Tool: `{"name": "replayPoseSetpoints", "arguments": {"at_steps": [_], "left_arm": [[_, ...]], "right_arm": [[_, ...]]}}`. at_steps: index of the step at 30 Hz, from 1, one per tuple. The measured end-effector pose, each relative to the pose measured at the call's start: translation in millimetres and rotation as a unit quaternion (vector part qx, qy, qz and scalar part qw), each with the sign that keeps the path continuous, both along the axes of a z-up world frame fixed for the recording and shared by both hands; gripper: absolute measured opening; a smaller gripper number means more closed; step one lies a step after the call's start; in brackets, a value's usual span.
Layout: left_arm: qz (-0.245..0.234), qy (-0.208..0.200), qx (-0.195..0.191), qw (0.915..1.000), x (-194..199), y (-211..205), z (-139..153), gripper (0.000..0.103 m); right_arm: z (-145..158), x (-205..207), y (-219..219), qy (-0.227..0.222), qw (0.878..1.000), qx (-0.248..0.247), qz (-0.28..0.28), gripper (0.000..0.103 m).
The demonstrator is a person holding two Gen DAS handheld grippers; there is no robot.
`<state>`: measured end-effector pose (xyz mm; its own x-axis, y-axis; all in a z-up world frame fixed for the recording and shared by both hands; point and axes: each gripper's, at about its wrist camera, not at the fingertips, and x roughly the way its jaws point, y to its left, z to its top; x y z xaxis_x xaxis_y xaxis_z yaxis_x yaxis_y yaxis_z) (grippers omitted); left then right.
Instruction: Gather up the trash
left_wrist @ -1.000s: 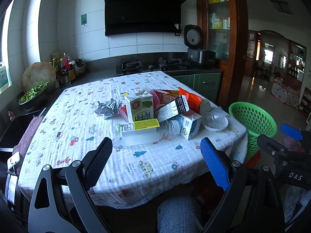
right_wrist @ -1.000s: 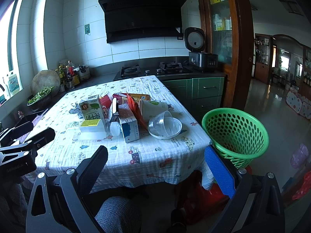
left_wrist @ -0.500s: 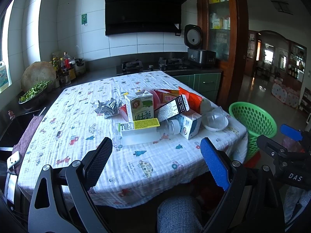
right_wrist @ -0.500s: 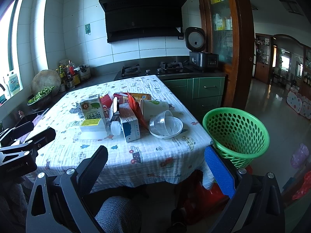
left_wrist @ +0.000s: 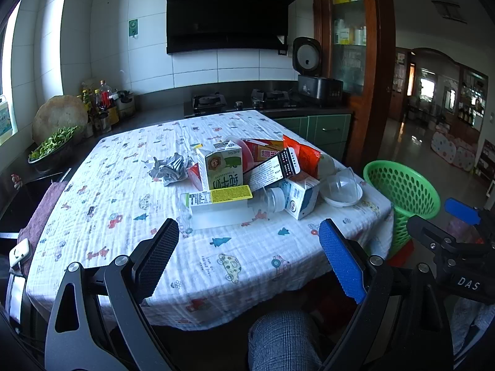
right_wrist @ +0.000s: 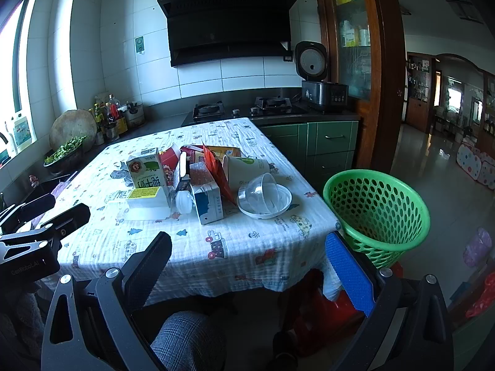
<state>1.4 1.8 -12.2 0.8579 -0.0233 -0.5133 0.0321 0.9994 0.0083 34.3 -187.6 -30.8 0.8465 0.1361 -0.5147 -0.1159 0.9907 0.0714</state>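
Mia: White cloth with little cars and trees covers the table (left_wrist: 123, 204). It looks bumpy and soft. The table fills the middle of both views.

Ben: What room is it?

Mia: A kitchen. White shiny tiles are on the wall. A big black hood (left_wrist: 229, 9) hangs at the top middle. A stove (right_wrist: 241, 109) sits under it. A rice cooker (right_wrist: 312, 65) stands to the right of the stove.

Ben: Where is the trash?

Mia: In a pile in the middle of the table. A milk carton (left_wrist: 221, 167) stands up, white and green, with a round red mark that says 38. A flat box with a yellow label (left_wrist: 216, 201) lies just in front of it. A crumpled silver wrapper (left_wrist: 170, 168) is to the left. A clear plastic cup (right_wrist: 263, 190) lies tipped on a white plate (right_wrist: 283, 205) on the right.

Ben: And the basket?

Mia: The green basket (right_wrist: 377, 213) is round with lots of holes. It stands past the right edge of the table.

Ben: Are the grippers holding anything?

Mia: No. The left gripper (left_wrist: 249, 259) has its fingers wide apart, low in the left wrist view. The right gripper (right_wrist: 247, 273) is spread apart too, and DAS is written on it.
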Motion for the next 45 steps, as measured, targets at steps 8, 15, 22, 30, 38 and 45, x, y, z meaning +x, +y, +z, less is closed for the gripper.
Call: {"name": "replayPoseSetpoints", "arguments": {"at_steps": [8, 15, 22, 30, 38, 45], "left_arm": [[0.0, 0.005, -0.001, 1.0, 3, -1, -3, 0.091], [0.003, 0.015, -0.003, 0.9999, 13, 3, -7, 0.091], [0.008, 0.03, -0.005, 0.9995, 27, 11, -14, 0.091], [0.011, 0.043, -0.003, 0.999, 40, 18, -21, 0.091], [0.02, 0.055, -0.005, 0.9983, 57, 29, -26, 0.091], [0.023, 0.063, 0.001, 0.9978, 73, 34, -29, 0.091]], "right_arm": [[-4, 4, 1, 0.005, 1.0, -0.001, 0.0, 0.097], [-10, 13, 4, 0.014, 1.0, -0.003, 0.005, 0.097], [-19, 26, 7, 0.03, 1.0, -0.003, 0.01, 0.097], [-28, 40, 14, 0.043, 0.999, -0.008, 0.021, 0.096], [-34, 58, 20, 0.057, 0.998, -0.006, 0.034, 0.097], [-35, 73, 16, 0.058, 0.998, -0.004, 0.037, 0.097]]}}
